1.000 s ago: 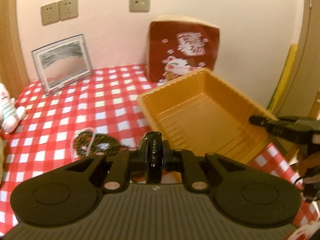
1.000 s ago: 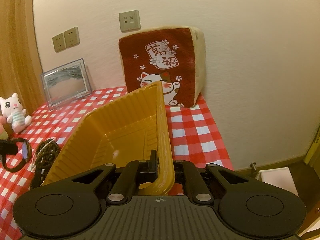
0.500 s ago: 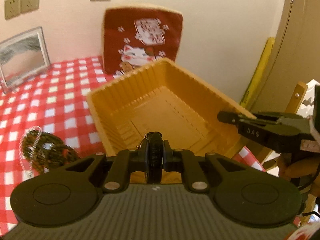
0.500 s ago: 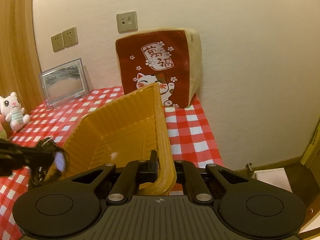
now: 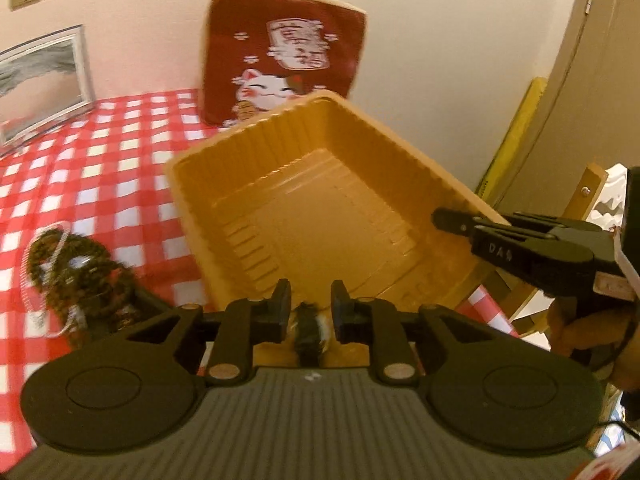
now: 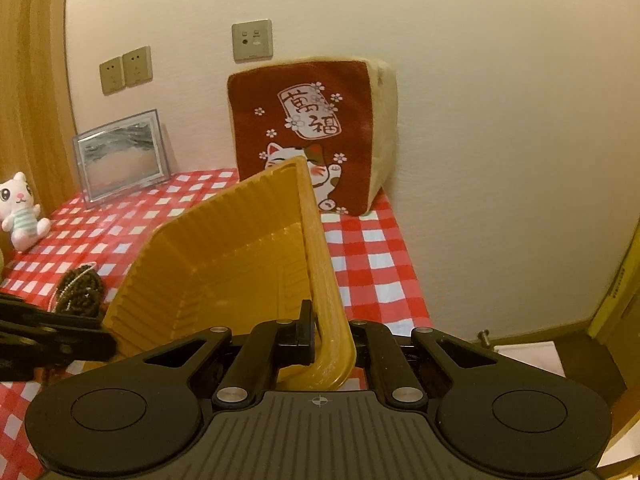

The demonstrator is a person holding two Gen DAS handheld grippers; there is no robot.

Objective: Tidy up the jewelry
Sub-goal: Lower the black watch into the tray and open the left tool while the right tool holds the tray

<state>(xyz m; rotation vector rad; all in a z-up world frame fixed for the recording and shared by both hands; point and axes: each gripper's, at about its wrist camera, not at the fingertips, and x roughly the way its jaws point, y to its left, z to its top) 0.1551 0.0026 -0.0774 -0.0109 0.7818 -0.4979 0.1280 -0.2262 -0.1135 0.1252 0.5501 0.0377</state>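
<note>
One red-checked tablecloth (image 6: 372, 264) — left hand-held gripper (image 5: 307, 308) spread, right hand-held gripper (image 6: 330, 328) pinching tilted orange tray (image 6: 224, 264) rim.

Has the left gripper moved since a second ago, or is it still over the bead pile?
Yes. The left gripper has swung right, off the dark bead pile and over the near rim of the orange tray; jaws now apart.

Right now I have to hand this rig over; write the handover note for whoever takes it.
Left gripper: open, a dark bracelet loose between its fingers over the tray's near edge.
Right gripper: shut on the orange tray rim, holding it tilted.
Tray interior shows nothing yet.
Pile of dark bead strands lies on the checkered cloth left of the tray; that remains to move.
</note>
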